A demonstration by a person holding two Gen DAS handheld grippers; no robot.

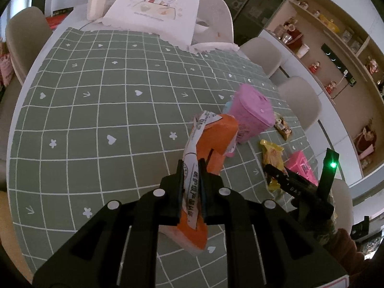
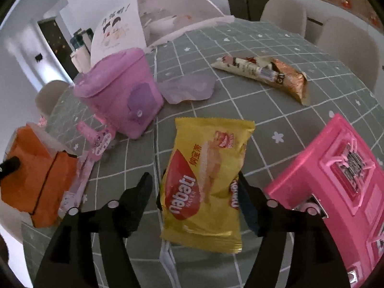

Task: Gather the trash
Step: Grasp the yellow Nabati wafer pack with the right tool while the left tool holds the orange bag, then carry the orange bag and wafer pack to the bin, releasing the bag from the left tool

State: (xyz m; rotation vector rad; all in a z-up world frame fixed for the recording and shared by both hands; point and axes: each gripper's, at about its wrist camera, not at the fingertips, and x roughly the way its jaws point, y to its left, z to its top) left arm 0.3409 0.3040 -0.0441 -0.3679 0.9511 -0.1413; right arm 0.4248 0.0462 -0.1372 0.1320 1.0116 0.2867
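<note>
Left wrist view shows the left gripper [image 1: 191, 168] with its jaws closed on the white printed flap of an orange box [image 1: 211, 148]; holding it by this thin torn edge seems meant to lift it off the surface [image 1: 96, 120], though its near end looks to be resting there. The flap carries Chinese print too warped to read with confidence. Just beyond the box stands a pink lidded bin [image 1: 252, 115], the likely destination for the trash, so the box sits right beside where it should go.

Right wrist view has the right gripper [image 2: 195, 182] with jaws spread wide, one on each side of a yellow wafer wrapper [image 2: 206, 180] lying flat; they straddle it without pinching it, probably lined up for a grasp across its width. The wrapper reads "nabati WAFER" with Chinese characters alongside. Farther right lies a crumpled gold and white wrapper [image 2: 264, 72], its writing illegible. A bright pink toy case [image 2: 336, 182] sits near right, and a white cover [image 1: 156, 7] with cartoon children and Chinese lettering stands at the far end.
</note>
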